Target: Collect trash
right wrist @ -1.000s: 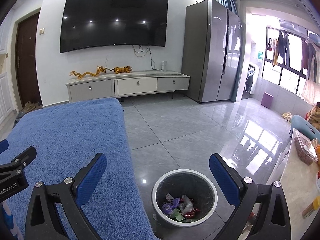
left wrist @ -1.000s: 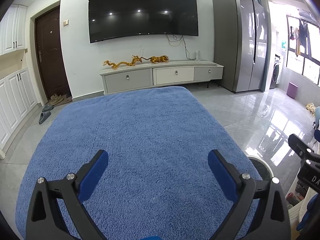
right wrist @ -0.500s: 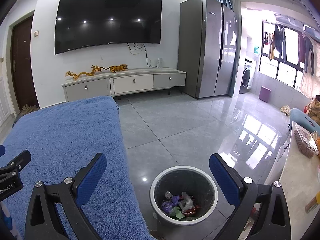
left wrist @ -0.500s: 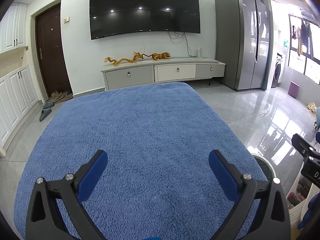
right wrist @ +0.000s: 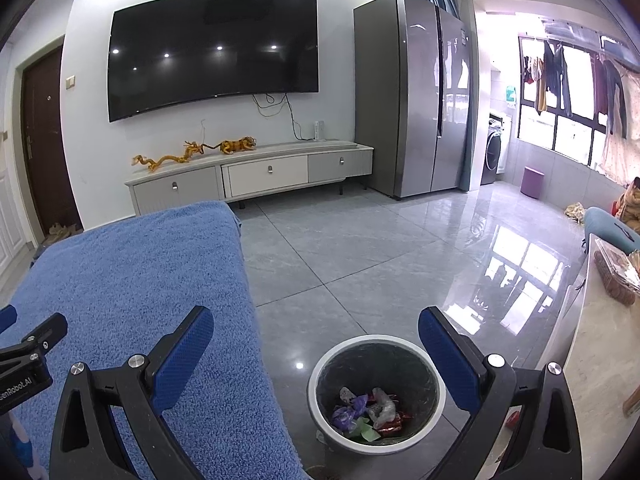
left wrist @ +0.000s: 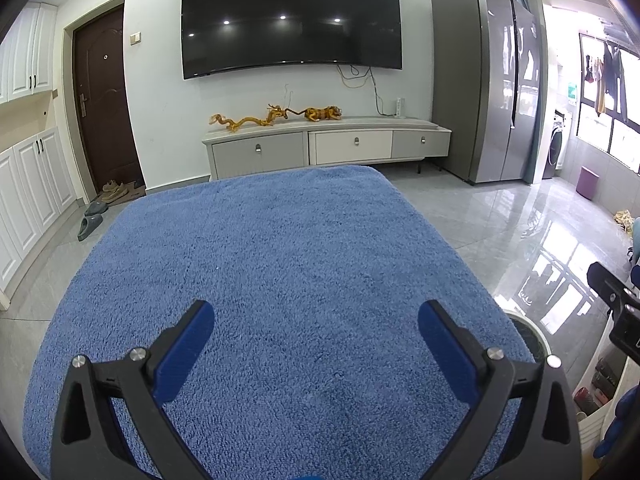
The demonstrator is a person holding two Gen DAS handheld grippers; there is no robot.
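Blue towel (left wrist: 280, 280) covers your tabletop, bare under your spread left claw (left wrist: 316, 328). Your right claw (right wrist: 316, 332), also spread, frames the wrapper-filled bin (right wrist: 320, 372) at lower centre.

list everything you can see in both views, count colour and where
blue towel: 1, blue, covering the surface under both grippers
trash bin: 1, white rim, dark inside, on the floor right of the towel
trash: several pieces, purple, green, red and clear, inside the bin
television: 1, black, on the far wall
tv cabinet: 1, grey and white, below the television
figurines: 2, golden, on the cabinet
refrigerator: 1, grey, right of the cabinet
door: 1, dark brown, far left
slippers: some, grey, on the floor near the door
stool: 1, purple, by the window
left gripper: 1, black with blue pads, jaws open, empty
right gripper: 1, same colours, jaws open, empty, above the bin
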